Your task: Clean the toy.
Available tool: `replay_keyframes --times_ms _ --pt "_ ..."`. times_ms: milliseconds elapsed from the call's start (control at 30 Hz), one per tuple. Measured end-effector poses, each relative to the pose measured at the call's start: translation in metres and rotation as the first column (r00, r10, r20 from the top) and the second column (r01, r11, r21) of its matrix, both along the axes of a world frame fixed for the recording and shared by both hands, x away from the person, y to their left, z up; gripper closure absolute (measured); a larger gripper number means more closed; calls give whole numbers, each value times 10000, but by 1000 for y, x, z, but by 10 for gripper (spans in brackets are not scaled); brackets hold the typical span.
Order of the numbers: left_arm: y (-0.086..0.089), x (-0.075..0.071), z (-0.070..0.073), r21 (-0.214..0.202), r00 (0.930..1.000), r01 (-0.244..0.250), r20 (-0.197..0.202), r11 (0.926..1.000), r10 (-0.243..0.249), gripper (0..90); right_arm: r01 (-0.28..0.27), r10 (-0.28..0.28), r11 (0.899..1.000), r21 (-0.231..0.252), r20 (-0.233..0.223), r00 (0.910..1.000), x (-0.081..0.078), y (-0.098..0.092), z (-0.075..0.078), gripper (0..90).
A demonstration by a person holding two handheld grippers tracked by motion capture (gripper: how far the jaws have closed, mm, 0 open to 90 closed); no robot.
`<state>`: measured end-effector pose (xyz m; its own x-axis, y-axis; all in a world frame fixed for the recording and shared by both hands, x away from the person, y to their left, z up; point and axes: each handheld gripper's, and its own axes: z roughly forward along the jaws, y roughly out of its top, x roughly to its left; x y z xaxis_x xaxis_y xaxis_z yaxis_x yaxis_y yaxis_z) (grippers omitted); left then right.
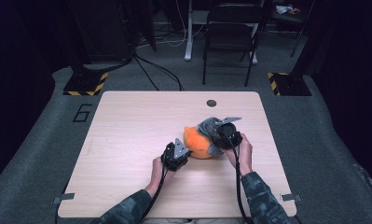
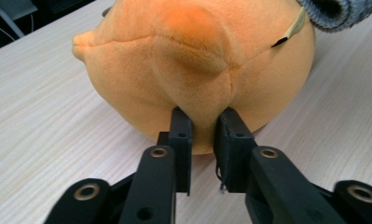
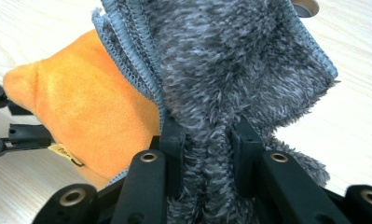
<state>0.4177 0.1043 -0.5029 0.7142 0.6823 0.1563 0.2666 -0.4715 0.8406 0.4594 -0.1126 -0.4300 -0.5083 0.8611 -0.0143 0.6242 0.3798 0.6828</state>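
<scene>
Undressing in progress — left gripper pinches the orange plush toy, right gripper clamps its grey knitted sleeve; next, draw the sleeve away from the toy.

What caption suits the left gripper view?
Left hand-held gripper pinches an orange plush toy on the wooden table.

One camera looks down over the whole table from above; two ride the tongs, close up; all share the orange toy.
</scene>
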Motion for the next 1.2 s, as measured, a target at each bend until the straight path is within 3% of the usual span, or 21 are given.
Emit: replay_keyframes --times_ms 400,600,733,800,933,1000,1200 --pt "9 1 16 -857 9983 383 -394 9956 -418 832 91 -98 9997 205 352 9993 -6 -3 12 708" --pt "15 3 23 -1233 9969 389 -634 9916 -470 833 -243 230 9995 188 657 9976 -10 3 19 708" --pt "14 3 23 -1246 9967 368 -678 9915 -455 832 -439 402 9978 505 730 9965 -16 7 26 708" --pt "14 3 23 -1142 9961 408 -726 9926 -493 831 -866 788 9925 861 901 9928 -19 10 28 708" --pt "13 2 22 -1139 9963 418 -703 9926 -500 830 -1331 1245 9857 1030 862 9885 -22 21 26 706" --pt "13 3 21 -1095 9965 360 -717 9933 -440 828 -1415 1349 9872 738 880 9869 -21 26 22 706" --pt "13 4 19 -1011 9964 400 -698 9941 -472 826 -1160 1130 9906 730 442 9926 -16 20 18 706"
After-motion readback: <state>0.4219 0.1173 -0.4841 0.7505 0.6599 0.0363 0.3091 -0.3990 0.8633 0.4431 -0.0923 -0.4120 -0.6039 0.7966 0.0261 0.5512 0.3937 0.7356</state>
